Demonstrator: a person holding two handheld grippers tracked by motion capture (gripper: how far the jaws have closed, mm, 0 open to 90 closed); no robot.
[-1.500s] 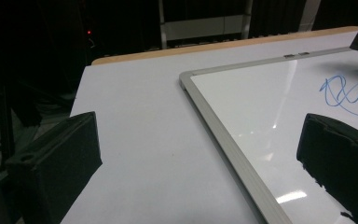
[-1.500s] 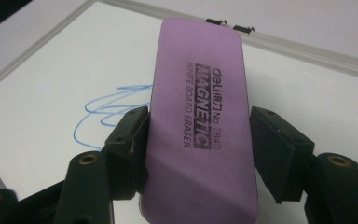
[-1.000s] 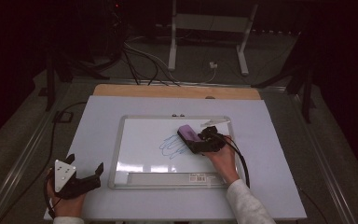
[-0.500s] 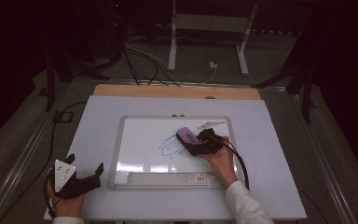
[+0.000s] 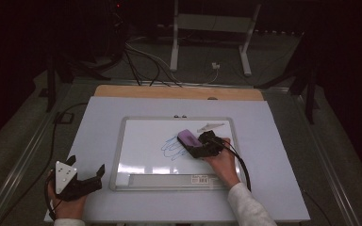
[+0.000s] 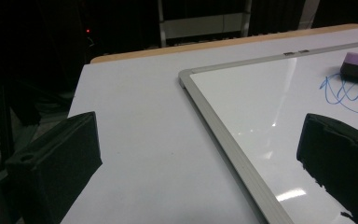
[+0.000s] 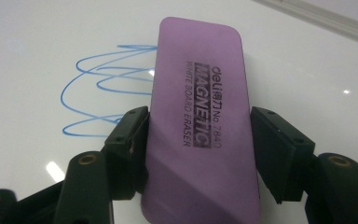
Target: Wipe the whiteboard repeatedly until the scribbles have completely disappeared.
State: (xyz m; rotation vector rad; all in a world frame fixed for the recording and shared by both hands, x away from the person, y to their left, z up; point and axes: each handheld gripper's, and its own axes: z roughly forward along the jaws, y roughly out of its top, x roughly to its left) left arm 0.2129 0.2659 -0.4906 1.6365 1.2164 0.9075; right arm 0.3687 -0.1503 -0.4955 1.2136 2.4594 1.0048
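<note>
Right gripper (image 7: 196,135) clamped on purple eraser (image 7: 198,116), blue scribble (image 7: 105,91) at 9 o'clock; left gripper (image 5: 82,181) apart. Could slip, loose-looking right pad.

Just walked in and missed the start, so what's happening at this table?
A person is working at a whiteboard with two handheld grippers. The right gripper holds a purple magnetic eraser between its jaws, laid on the board beside a blue scribble. The left gripper rests open on the table, off the board's near-left corner, holding nothing.
</note>
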